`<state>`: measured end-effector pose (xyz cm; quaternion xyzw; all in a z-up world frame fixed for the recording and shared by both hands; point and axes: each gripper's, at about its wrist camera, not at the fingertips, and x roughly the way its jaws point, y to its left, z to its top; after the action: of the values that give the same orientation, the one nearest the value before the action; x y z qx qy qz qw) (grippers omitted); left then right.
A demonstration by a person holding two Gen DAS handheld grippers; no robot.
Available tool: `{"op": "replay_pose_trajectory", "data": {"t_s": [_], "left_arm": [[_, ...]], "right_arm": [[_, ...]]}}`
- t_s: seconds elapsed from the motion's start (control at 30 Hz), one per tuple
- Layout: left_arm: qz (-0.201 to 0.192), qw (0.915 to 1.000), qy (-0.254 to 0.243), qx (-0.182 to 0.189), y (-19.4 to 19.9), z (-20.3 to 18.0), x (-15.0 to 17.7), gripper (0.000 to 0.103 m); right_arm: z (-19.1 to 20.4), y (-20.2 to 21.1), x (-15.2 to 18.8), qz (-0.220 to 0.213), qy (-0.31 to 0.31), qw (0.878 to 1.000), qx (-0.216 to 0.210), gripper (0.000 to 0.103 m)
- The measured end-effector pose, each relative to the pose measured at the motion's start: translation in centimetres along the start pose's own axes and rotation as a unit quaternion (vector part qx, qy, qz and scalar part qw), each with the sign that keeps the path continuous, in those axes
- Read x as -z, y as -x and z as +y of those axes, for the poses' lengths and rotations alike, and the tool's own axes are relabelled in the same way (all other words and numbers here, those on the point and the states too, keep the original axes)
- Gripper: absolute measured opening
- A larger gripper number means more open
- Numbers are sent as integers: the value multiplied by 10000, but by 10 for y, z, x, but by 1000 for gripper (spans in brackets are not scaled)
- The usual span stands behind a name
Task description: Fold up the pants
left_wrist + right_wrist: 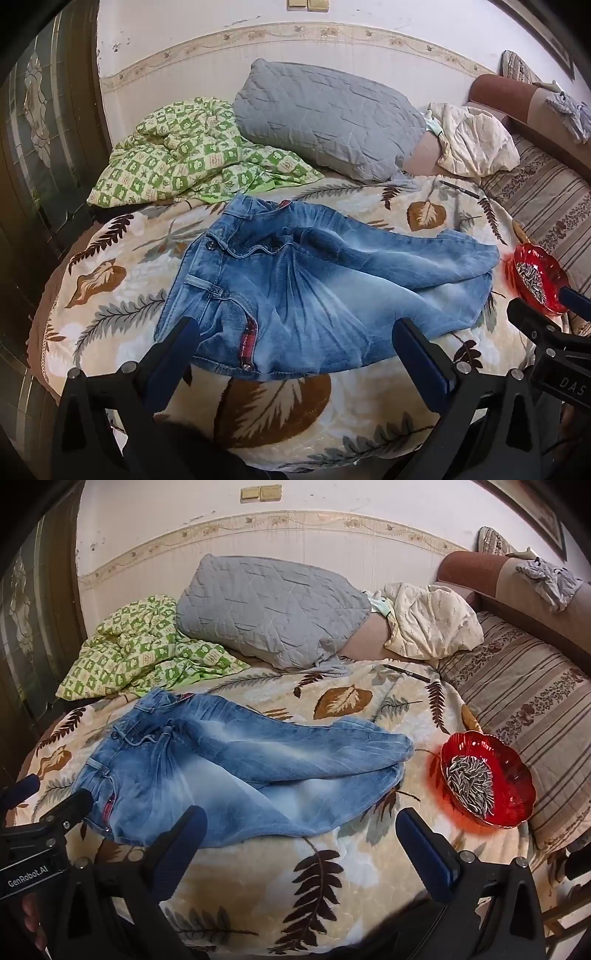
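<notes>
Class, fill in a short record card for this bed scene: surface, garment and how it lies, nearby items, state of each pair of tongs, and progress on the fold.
surface: leaf-print blanket
garment: blue jeans, lying unfolded, legs crossing near the hems, waistband toward the left
beside the hems: red bowl holding seeds, apart from the jeans
behind: green checked quilt, grey pillow, cream cloth
left tongs: open, empty, above the waist end
right tongs: open, empty
progress: fold not begun

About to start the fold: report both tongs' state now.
Left tongs: open, holding nothing, above the jeans.
Right tongs: open, holding nothing.
</notes>
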<state>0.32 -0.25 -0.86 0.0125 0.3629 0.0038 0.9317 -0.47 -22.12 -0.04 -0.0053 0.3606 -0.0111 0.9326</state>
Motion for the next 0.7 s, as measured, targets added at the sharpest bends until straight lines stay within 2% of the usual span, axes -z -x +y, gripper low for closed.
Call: {"op": "replay_pose_trajectory", "data": {"t_s": [0.7], "left_arm": [[28, 10000, -14, -19, 2, -3, 0, 103]], "right_arm": [[2, 0, 3, -41, -8, 10000, -16, 103]]}}
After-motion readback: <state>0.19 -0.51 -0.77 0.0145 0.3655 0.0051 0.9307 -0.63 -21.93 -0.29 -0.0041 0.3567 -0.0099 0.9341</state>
